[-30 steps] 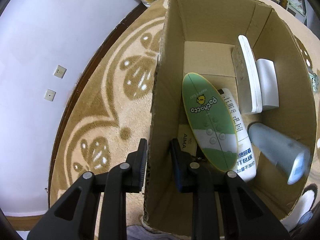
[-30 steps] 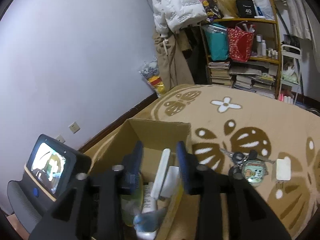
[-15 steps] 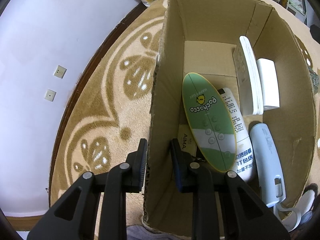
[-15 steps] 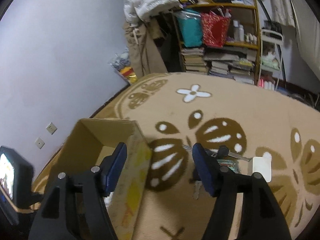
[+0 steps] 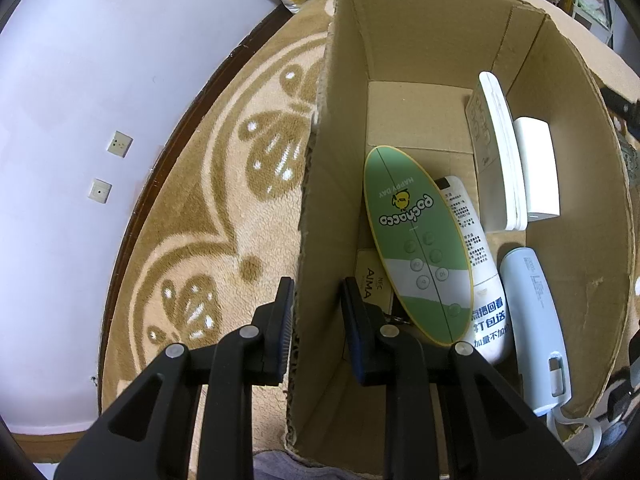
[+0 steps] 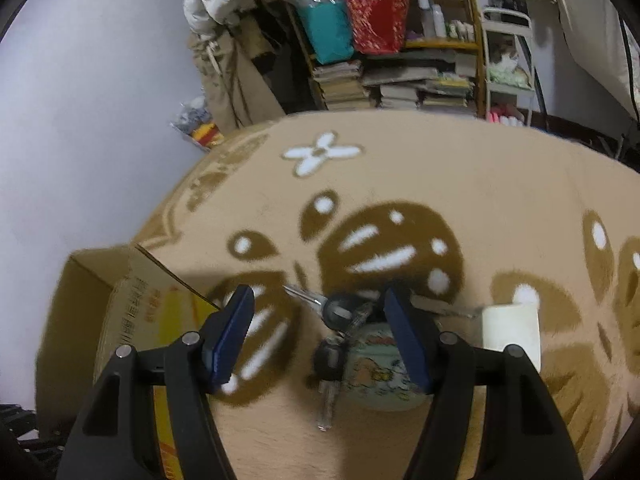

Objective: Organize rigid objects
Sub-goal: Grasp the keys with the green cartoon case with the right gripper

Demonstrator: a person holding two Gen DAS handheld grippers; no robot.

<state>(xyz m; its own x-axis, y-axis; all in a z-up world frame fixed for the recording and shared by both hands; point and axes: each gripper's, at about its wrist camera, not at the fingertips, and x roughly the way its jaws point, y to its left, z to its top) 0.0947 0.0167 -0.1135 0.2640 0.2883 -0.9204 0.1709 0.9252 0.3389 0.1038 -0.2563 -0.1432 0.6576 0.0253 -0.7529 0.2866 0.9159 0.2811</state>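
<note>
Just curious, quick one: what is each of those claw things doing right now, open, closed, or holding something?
Left gripper: straddling the box wall, gap still visible; grip cannot be told.
Right gripper: open, empty, above the keys.

L gripper [image 5: 316,312] jaws straddle cardboard box [image 5: 320,184] wall; green remote [image 5: 416,248] inside.
</note>
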